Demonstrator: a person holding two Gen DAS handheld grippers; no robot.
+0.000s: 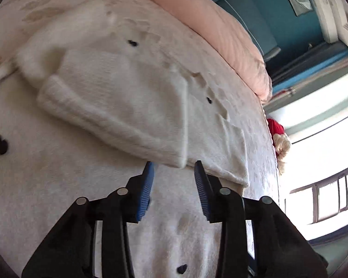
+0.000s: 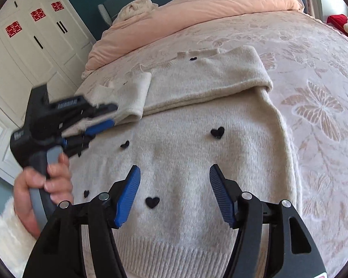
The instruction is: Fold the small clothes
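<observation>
The cream sweater (image 2: 197, 162) lies flat on the bed (image 2: 324, 74), both sleeves folded across its upper body. The left tool (image 1: 174, 169) has its jaws apart with nothing between them, the folded sleeve cuff (image 1: 118, 113) at 12 o'clock just beyond its tips. The right tool (image 2: 175, 173) hovers over the sweater body, jaws wide, nothing gripped. A hand (image 2: 41, 185) at 9 o'clock holds the left tool.
</observation>
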